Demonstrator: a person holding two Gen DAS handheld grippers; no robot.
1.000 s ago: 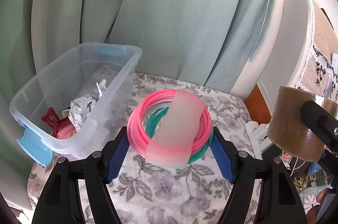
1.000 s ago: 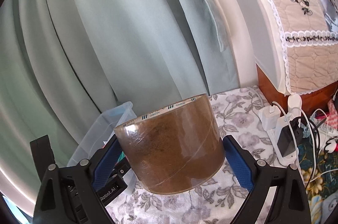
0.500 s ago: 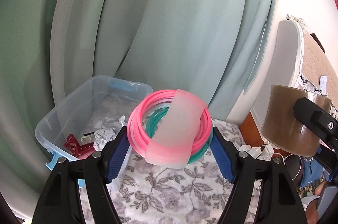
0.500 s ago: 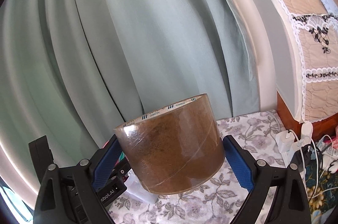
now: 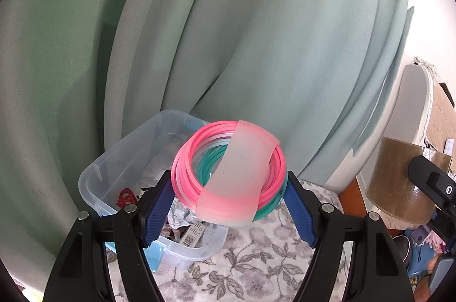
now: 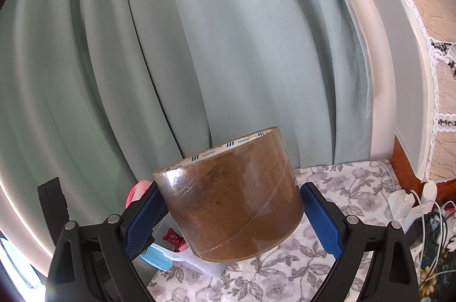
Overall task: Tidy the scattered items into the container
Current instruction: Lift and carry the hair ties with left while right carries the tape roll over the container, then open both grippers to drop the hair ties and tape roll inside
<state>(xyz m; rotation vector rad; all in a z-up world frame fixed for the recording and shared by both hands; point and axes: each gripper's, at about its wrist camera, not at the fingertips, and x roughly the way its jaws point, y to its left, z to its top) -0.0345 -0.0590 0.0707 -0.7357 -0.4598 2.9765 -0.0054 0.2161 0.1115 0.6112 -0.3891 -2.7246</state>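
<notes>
My left gripper (image 5: 229, 196) is shut on a bundle of pink, white and teal plastic rings (image 5: 228, 173) wrapped in a frosted band, held in the air above the near end of a clear plastic bin (image 5: 114, 168). The bin holds a red hair claw (image 5: 125, 196), crumpled foil and small packets. My right gripper (image 6: 230, 208) is shut on a wide roll of brown packing tape (image 6: 230, 196), held up in the air right of the bin. The tape also shows at the right of the left wrist view (image 5: 399, 182). The bin's blue-latched corner (image 6: 159, 256) shows under the tape.
A floral cloth (image 5: 256, 267) covers the table. Green curtains (image 5: 228, 31) hang close behind. A power strip with chargers and cables (image 6: 410, 205) lies at the right edge, beside a white appliance with a quilted cover (image 6: 413, 59).
Both grippers have risen and moved toward the bin with their loads. The bin now sits lower and partly under the ring bundle in the left wrist view.
</notes>
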